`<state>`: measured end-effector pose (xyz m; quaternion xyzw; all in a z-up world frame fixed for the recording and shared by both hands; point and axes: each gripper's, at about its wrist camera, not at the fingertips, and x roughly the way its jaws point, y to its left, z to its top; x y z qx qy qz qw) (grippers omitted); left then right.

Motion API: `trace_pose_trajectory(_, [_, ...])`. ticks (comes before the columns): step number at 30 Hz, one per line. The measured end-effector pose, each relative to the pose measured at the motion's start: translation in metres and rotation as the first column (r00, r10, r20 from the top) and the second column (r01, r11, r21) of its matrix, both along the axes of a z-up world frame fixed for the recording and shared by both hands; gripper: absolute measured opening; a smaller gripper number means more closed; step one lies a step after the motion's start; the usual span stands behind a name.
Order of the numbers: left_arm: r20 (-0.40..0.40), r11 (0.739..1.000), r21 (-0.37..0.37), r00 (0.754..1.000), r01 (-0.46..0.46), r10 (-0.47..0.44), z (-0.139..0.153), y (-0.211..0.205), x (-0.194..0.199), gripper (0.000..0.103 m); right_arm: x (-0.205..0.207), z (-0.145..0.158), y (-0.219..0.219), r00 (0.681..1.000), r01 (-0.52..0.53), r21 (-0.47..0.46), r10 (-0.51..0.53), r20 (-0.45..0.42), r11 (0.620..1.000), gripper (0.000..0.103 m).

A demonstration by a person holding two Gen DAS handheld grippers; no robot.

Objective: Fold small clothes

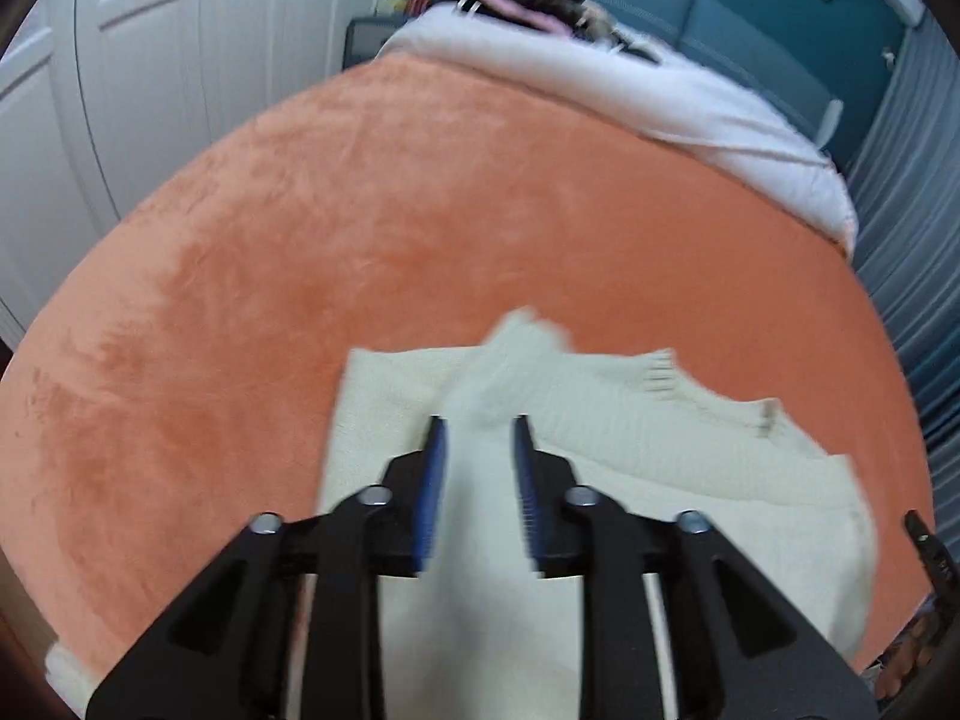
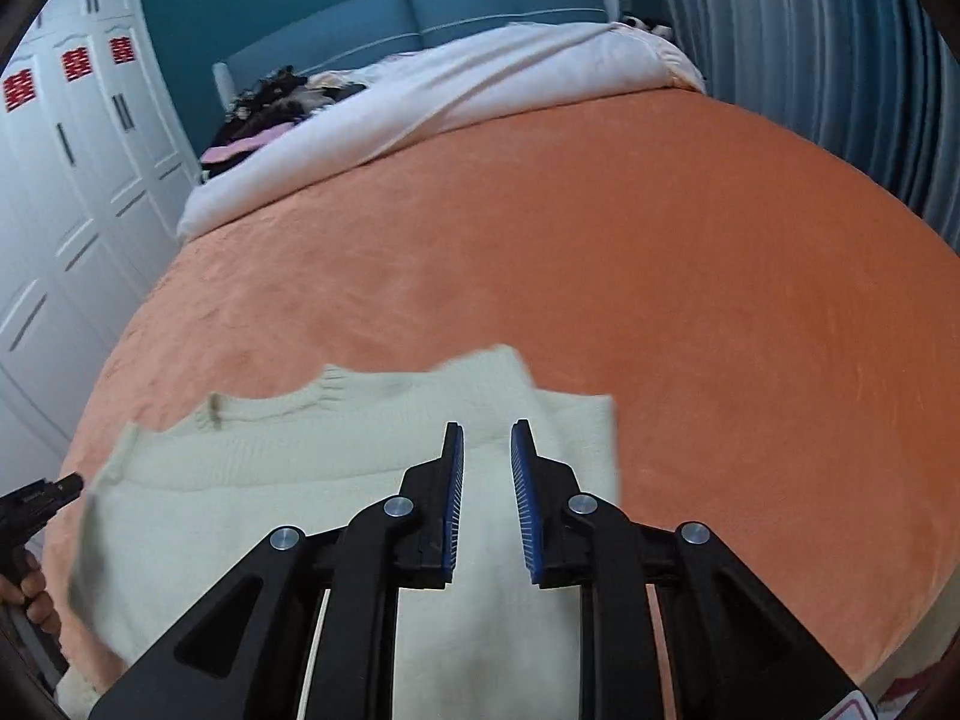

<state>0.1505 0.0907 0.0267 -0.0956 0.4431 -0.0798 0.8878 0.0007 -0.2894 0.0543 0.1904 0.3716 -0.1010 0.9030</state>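
Left wrist view: left gripper point(image 1: 479, 429) over cream knit sweater point(image 1: 630, 450), blue-padded fingers point(image 1: 433, 480) spread, a raised blurred fold of the knit between them; contact not discernible. Sweater flat on orange blanket point(image 1: 360, 210), near its front edge. Right wrist view: right gripper point(image 2: 487, 435) fingers likewise spread above sweater point(image 2: 270, 480), nothing visibly pinched. White duvet point(image 2: 480, 72) and dark clothes pile point(image 2: 270, 96) well beyond, by blue headboard point(image 2: 420, 6).

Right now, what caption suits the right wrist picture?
Open right claw over a cream knit sweater on an orange bedspread.
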Motion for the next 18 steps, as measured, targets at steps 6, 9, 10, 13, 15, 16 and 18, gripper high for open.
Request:
trace_pose_trajectory(6, [-0.07, 0.986, -0.112, 0.989, 0.123, -0.132, -0.022, -0.074, -0.059, 0.043, 0.015, -0.051, 0.139, 0.938, -0.324, 0.19, 0.34, -0.06, 0.927, 0.015])
trace_pose_trajectory(9, [-0.114, 0.993, -0.037, 0.987, 0.112, -0.115, -0.048, -0.07, -0.066, 0.041, 0.01, -0.067, 0.141, 0.929, -0.342, 0.107, 0.353, -0.11, 0.933, 0.004])
trace_pose_trajectory(10, [-0.108, 0.995, -0.012, 0.989, 0.098, -0.099, -0.054, -0.056, -0.067, 0.038, 0.006, -0.071, 0.125, 0.938, -0.315, 0.097, 0.326, -0.121, 0.944, 0.003])
trace_pose_trajectory(13, [-0.098, 0.997, -0.005, 0.992, 0.075, -0.075, -0.061, -0.006, -0.07, 0.021, -0.02, -0.085, 0.052, 0.973, -0.139, 0.073, 0.15, -0.174, 0.988, 0.0])
trace_pose_trajectory(15, [-0.088, 0.997, 0.014, 0.994, 0.07, -0.069, -0.064, 0.023, -0.072, 0.012, -0.046, -0.096, -0.002, 0.982, -0.035, 0.118, 0.056, -0.183, 0.992, 0.0])
trace_pose_trajectory(16, [-0.088, 0.997, 0.0, 0.993, 0.078, -0.077, -0.066, 0.033, -0.072, 0.003, -0.065, -0.099, -0.027, 0.984, -0.014, 0.157, 0.042, -0.173, 0.987, 0.0])
trace_pose_trajectory(18, [-0.09, 0.996, -0.038, 0.993, 0.077, -0.08, -0.069, 0.044, -0.073, 0.003, -0.076, -0.101, -0.04, 0.981, 0.027, 0.118, -0.003, -0.193, 0.993, 0.0])
